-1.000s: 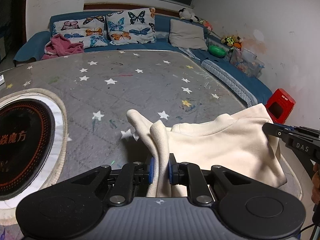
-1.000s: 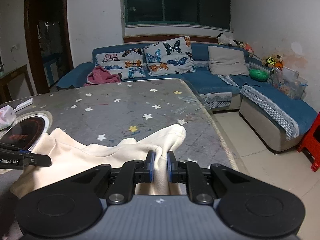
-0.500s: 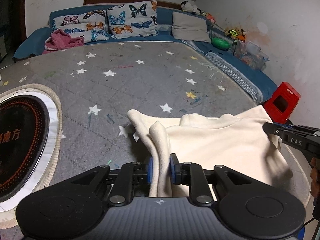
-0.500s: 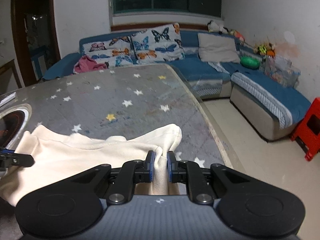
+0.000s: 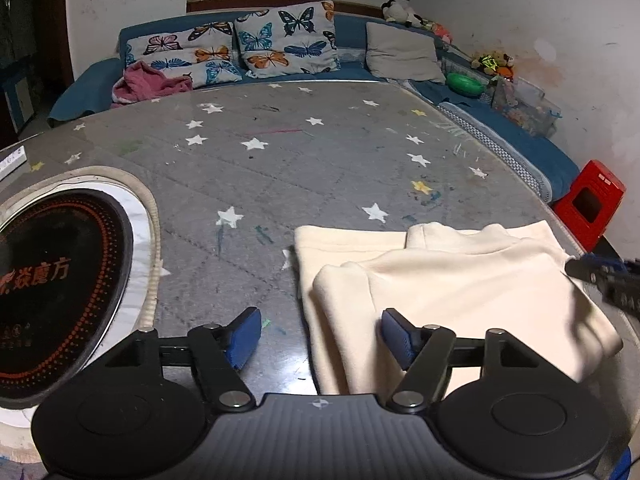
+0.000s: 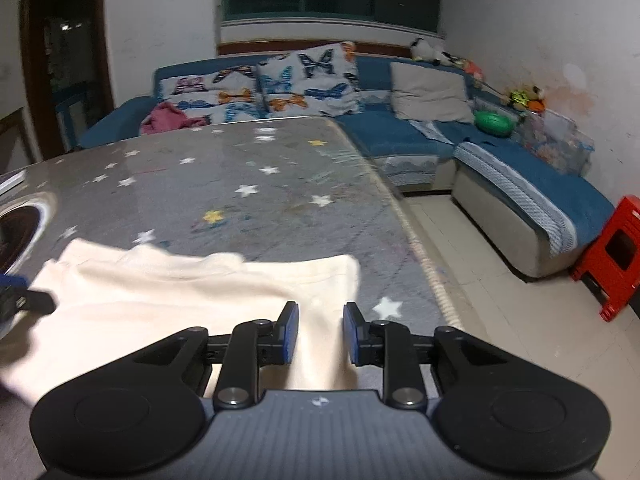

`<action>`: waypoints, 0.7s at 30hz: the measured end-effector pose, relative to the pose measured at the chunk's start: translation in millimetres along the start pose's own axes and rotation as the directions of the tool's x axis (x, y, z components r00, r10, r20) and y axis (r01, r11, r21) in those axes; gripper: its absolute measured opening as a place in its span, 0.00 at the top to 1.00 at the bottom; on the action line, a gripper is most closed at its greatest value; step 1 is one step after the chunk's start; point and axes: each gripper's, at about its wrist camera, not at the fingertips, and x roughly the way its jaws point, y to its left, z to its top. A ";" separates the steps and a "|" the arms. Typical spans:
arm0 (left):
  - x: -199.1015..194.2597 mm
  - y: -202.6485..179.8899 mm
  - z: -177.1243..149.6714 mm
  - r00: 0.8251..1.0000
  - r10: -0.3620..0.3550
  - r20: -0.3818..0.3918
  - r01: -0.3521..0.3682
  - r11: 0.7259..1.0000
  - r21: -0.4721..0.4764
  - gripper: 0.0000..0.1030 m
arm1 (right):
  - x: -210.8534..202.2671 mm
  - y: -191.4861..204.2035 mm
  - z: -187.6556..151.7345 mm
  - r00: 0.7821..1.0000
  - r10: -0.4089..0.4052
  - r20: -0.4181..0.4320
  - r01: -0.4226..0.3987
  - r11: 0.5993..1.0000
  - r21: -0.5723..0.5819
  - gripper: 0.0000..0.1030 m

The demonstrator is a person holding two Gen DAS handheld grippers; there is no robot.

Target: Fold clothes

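A cream garment (image 5: 448, 288) lies folded over on the grey star-patterned table (image 5: 280, 160). My left gripper (image 5: 320, 338) is open and holds nothing; the garment's left edge lies between its blue pads (image 5: 245, 336). In the right wrist view the same garment (image 6: 160, 292) lies flat, and my right gripper (image 6: 321, 338) is open over its right edge. The right gripper's tip shows in the left wrist view (image 5: 600, 276) at the garment's right side. The left gripper's tip shows at the left edge of the right wrist view (image 6: 28, 300).
A black round induction plate (image 5: 52, 276) with a white ring sits in the table at the left. A blue sofa (image 5: 240, 60) with butterfly cushions and a pink cloth (image 5: 148, 84) stands behind the table. A red stool (image 6: 616, 256) stands on the floor right of the table edge.
Both grippers have opened and let go of the cream garment. The garment has dropped from its held-up bunches and now lies flat on the table.
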 end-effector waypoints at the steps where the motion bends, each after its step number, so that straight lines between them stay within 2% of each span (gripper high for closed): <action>1: -0.5 -0.6 0.1 1.000 0.003 0.001 -0.003 1.000 0.003 0.27 | -2.0 2.7 -2.1 1.000 0.014 -0.003 -0.014 1.000 -0.009 0.76; 4: -1.7 -3.3 0.3 1.000 0.013 0.006 -0.013 1.000 0.015 0.20 | -2.7 12.2 -8.7 0.998 0.053 -0.025 -0.054 0.998 -0.034 0.72; 8: -3.1 -6.9 0.6 1.000 0.025 0.011 -0.026 0.999 0.031 0.17 | 1.2 15.5 -11.2 0.997 0.064 -0.042 -0.065 0.997 -0.032 0.70; 14: -4.5 -12.2 3.8 0.999 0.037 0.025 -0.038 0.998 0.048 0.08 | 4.4 17.3 7.8 0.996 0.084 -0.021 -0.084 0.996 -0.022 0.70; 21: 2.2 -15.1 7.8 0.999 0.051 0.020 -0.052 0.996 0.068 0.00 | 35.7 24.9 21.2 0.994 0.100 -0.039 -0.099 0.995 0.008 0.71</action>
